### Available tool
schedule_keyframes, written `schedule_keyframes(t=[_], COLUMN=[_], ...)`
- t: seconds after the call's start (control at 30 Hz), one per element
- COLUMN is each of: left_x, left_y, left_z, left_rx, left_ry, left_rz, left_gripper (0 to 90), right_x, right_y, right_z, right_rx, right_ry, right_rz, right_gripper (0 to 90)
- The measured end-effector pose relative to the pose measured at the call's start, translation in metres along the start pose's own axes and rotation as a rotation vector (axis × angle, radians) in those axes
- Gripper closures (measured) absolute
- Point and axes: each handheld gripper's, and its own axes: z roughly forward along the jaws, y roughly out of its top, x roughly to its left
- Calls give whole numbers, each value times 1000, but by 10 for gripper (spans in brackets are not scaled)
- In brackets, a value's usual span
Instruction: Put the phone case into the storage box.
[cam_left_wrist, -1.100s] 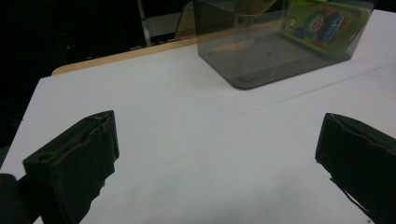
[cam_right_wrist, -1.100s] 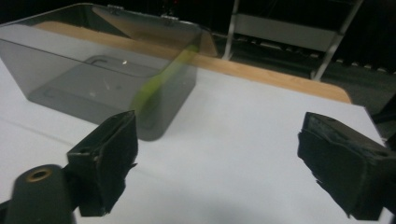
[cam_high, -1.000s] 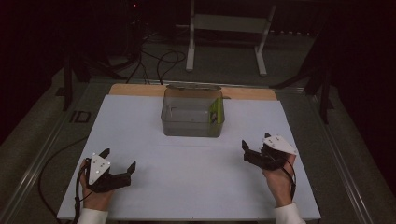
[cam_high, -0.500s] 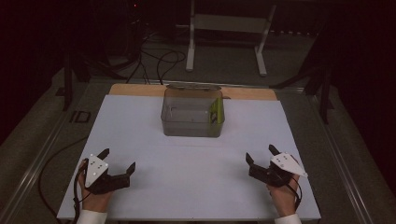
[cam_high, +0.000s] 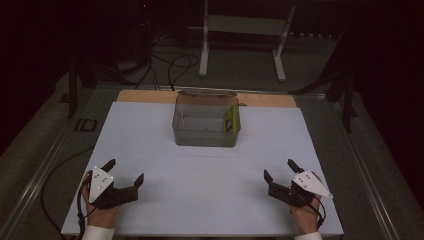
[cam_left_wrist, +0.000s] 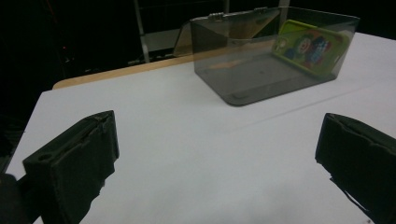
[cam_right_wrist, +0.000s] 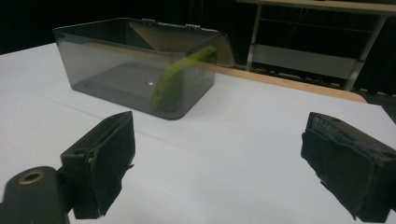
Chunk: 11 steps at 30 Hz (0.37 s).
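Box (cam_high: 206, 127) of clear grey plastic stands near the middle of the table's (cam_high: 150, 135) far edge, its lid tipped back behind it. One green card (cam_high: 231, 120) with a cartoon print leans inside, against the wall at the box's right end, tilted rather than flat.

Left tool (cam_high: 126, 175) sits near the table's front left corner, low over the white surface. Its jaws are spread wide, with bare table between them; they hold nothing and touch nothing that can be seen. In the left gripper view the two black pads (cam_left_wrist: 74, 158) stand far apart at the lower corners, and the box (cam_left_wrist: 271, 56) lies well beyond them.

Right tool (cam_high: 279, 170) sits near the front right corner, likewise spread wide and empty. In the right gripper view its pads (cam_right_wrist: 105, 158) frame open table, with the box (cam_right_wrist: 135, 65) and the leaning card (cam_right_wrist: 173, 79) well ahead.

Both tools are well apart from the box and from each other.

Count: two tools, one per hand; one box; one card in it; one table.
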Motion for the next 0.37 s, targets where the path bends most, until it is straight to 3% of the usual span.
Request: schedule_keyframes(t=[0.37], left_x=[1], left_y=[-3], left_z=[4], left_rx=[42], left_ry=[1], left_rz=[3], left_gripper=[0], right_x=[3], right_y=[-3], right_z=[3], right_rx=[7], right_ry=[11], right_rz=[-9], right_gripper=[101])
